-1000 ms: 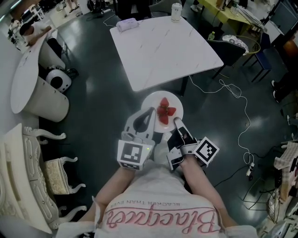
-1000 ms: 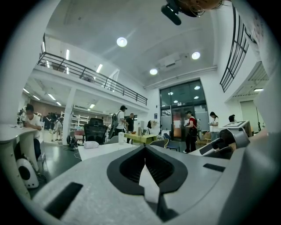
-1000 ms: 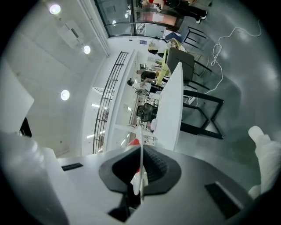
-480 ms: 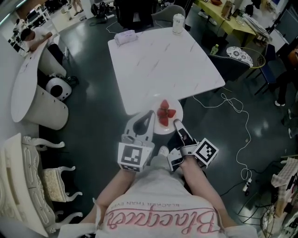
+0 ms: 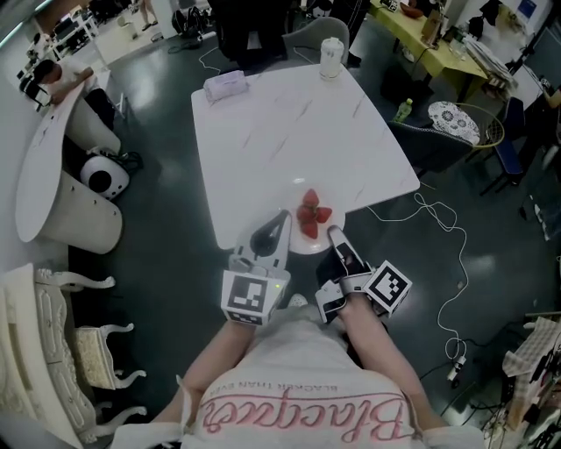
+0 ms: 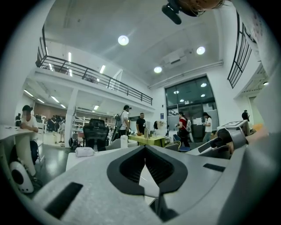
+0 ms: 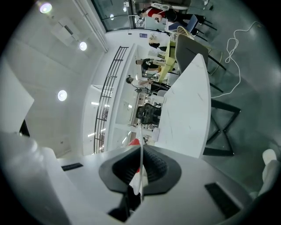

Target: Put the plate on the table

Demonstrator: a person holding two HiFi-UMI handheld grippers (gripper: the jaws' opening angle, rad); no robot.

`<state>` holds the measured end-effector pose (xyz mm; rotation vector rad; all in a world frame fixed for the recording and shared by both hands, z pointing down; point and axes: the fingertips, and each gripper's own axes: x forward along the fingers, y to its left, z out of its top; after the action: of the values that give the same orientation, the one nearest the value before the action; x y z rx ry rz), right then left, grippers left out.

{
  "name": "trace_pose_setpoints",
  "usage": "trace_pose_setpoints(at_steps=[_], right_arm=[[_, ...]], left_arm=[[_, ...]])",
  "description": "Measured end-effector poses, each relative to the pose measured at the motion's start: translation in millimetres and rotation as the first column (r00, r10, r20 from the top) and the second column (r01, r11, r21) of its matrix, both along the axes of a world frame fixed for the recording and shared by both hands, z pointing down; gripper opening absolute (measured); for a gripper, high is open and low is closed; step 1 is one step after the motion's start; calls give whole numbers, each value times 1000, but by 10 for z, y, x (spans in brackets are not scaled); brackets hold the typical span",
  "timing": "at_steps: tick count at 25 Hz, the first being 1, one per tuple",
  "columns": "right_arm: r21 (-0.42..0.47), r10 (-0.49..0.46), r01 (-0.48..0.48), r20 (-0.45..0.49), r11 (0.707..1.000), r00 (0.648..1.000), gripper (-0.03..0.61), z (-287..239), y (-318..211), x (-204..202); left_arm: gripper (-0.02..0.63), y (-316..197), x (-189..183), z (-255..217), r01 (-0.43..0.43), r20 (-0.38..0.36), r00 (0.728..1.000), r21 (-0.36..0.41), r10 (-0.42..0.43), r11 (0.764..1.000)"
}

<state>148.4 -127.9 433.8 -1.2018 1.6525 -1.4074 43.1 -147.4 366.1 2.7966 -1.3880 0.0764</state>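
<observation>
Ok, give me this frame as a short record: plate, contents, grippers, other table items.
plate: over the near edge of the table; cannot tell if it rests there
contents: strawberries
left gripper: shut on the plate's left rim
right gripper: shut on the plate's right rim
also on table: cup and small box, at the far edge

Open-plan office hall. A railed mezzanine and recessed ceiling lights are shown; worktables are seen at 1 o'clock, loose cables at 3 o'clock.
</observation>
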Motion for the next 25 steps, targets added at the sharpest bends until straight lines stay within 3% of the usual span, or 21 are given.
trace_pose_setpoints(at_steps=[14,25], right_arm=[[-66,26,-25,15,998,1000,12,206,-617,229],[-91,28,-31,-34,995,999,12,297,-1603,252]], left_arm=[[5,-684,101,262,20,13,1000,-66,-19,998],[5,-1620,81,269,0,16,1000,-79,1,997]])
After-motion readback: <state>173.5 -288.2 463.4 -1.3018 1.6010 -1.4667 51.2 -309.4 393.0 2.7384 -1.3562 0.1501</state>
